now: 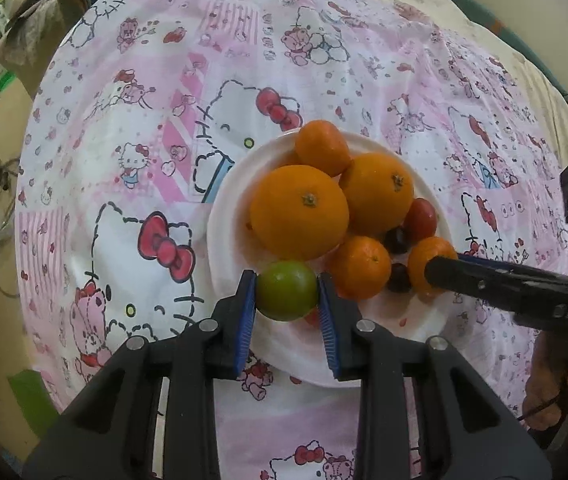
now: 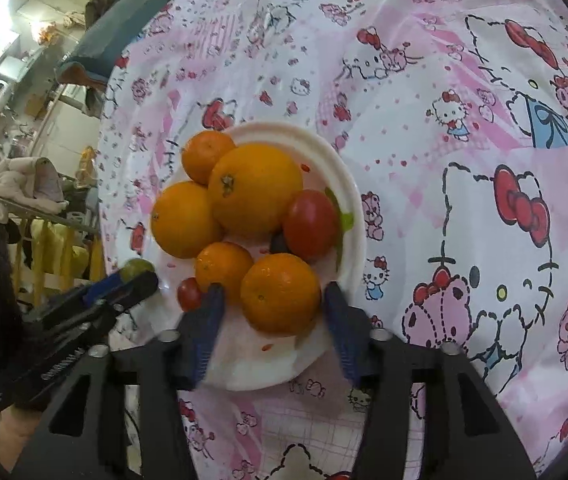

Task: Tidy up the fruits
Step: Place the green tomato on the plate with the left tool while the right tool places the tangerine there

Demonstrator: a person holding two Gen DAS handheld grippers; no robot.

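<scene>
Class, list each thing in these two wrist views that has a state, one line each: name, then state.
Left gripper: shut on the green lime.
Round green lime: clamped between blue pads, at the plate's near edge.
Right gripper: open, fingers either side of a small orange mandarin, gaps visible.
Small orange mandarin: resting on the plate, ungripped.
White round plate: loaded with piled fruit.
Pink cartoon-print tablecloth: spread, slightly wrinkled.

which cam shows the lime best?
Left wrist. The lime sits centred and unblocked between the left gripper pads, at the plate edge. The right wrist view shows only a sliver of it at the left, behind that gripper.
</scene>
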